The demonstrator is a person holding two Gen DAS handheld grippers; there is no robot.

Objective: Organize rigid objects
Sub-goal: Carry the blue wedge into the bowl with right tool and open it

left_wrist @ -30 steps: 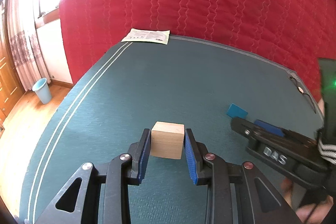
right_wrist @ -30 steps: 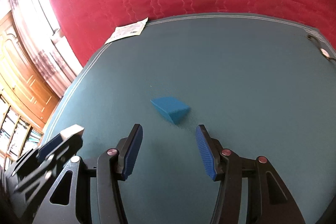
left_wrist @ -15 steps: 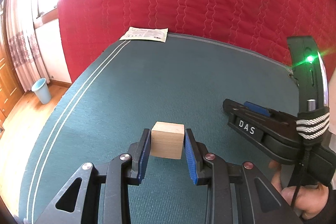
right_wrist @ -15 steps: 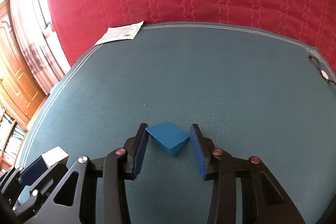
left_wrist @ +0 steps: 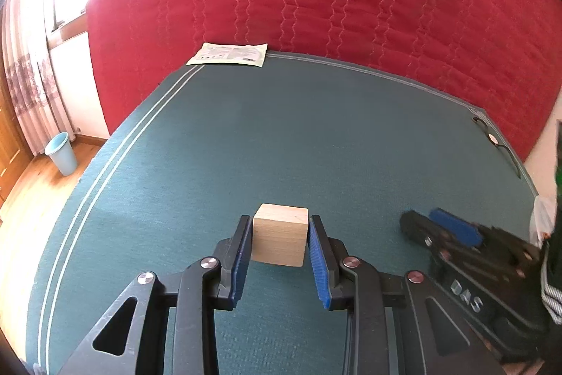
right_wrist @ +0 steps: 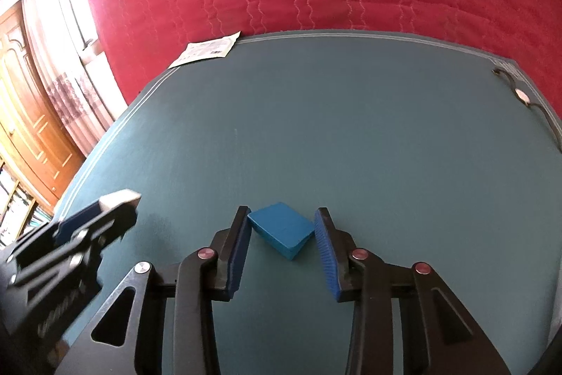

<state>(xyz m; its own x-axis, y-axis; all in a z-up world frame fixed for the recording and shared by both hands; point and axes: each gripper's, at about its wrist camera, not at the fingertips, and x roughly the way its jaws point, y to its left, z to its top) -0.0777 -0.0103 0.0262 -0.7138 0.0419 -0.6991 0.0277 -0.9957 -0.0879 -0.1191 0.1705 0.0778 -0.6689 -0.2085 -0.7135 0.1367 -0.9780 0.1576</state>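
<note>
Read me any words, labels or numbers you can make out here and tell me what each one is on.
"DAS": raised letters on the black body of the right gripper, seen from the left wrist view.
Printed text on the white paper sheet at the far edge of the green mat: too small to read.
Wooden block and blue block: no markings.

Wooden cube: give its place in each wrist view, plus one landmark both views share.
Left wrist: wooden cube low centre, clamped between the left gripper pads.
Right wrist: only a pale corner shows at the left edge.
Shared landmark: white leaflet at the mat's far corner.
</note>
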